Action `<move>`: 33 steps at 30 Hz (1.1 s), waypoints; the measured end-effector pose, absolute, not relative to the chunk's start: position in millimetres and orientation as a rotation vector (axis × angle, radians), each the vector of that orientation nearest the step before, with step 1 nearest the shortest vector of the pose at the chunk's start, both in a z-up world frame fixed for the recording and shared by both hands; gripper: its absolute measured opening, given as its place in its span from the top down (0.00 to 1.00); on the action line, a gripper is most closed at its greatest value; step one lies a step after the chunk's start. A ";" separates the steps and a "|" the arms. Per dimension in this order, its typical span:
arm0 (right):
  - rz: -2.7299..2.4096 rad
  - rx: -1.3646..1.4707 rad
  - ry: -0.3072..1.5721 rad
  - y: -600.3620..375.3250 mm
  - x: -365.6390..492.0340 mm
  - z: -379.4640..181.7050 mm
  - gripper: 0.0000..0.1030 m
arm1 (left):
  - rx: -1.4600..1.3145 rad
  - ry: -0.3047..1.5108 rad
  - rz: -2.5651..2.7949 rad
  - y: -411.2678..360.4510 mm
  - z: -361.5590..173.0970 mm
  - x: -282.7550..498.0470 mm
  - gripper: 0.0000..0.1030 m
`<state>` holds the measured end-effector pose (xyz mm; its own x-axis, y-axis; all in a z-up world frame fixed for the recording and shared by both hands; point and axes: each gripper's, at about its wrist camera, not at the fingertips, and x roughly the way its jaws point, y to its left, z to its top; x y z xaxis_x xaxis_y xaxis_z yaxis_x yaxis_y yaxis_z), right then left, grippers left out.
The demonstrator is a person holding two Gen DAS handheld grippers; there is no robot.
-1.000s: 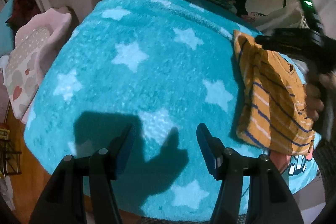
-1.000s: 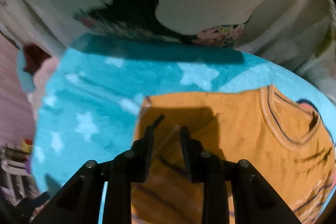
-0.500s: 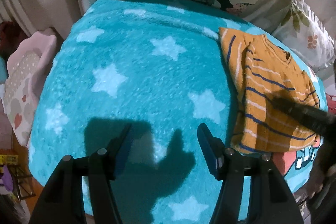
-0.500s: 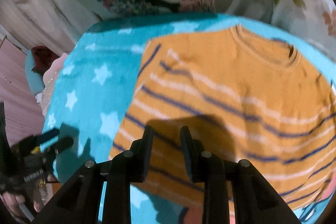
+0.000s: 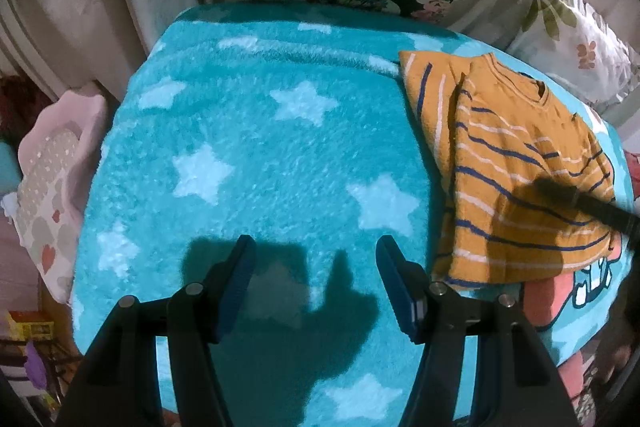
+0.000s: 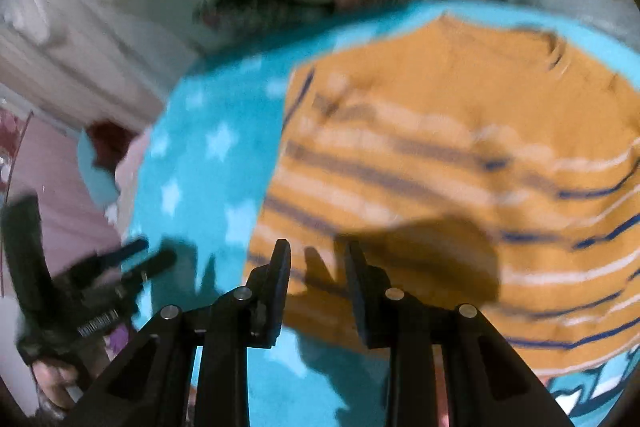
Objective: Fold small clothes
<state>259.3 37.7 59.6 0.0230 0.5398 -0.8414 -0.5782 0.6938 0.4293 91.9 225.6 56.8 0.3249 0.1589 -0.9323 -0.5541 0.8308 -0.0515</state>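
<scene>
Jaws parted, left gripper [image 5: 312,283] above blanket [image 5: 248,131]

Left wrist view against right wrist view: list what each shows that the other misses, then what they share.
Only the left wrist view shows the leaf-print pillow and the heart-print cushion off the blanket's left edge. Only the right wrist view shows the left claw from outside, with the hand holding it. Both show the orange striped shirt lying on the star blanket, and the right claw open over the shirt's near edge.
</scene>
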 end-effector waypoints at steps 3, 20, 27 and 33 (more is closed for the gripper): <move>0.778 0.009 1.251 23.7 283.7 62.8 0.69 | -0.384 1.150 0.489 223.1 58.9 91.7 0.40; 0.732 0.004 1.319 17.6 315.3 40.8 0.61 | -0.350 1.162 0.446 212.3 55.1 112.8 0.39; 0.581 0.070 1.208 -33.3 349.5 59.4 0.61 | -0.343 1.173 0.439 211.0 51.7 118.1 0.39; 0.509 -0.016 1.292 -41.5 363.0 19.6 0.60 | -0.348 1.183 0.417 207.2 45.8 123.7 0.38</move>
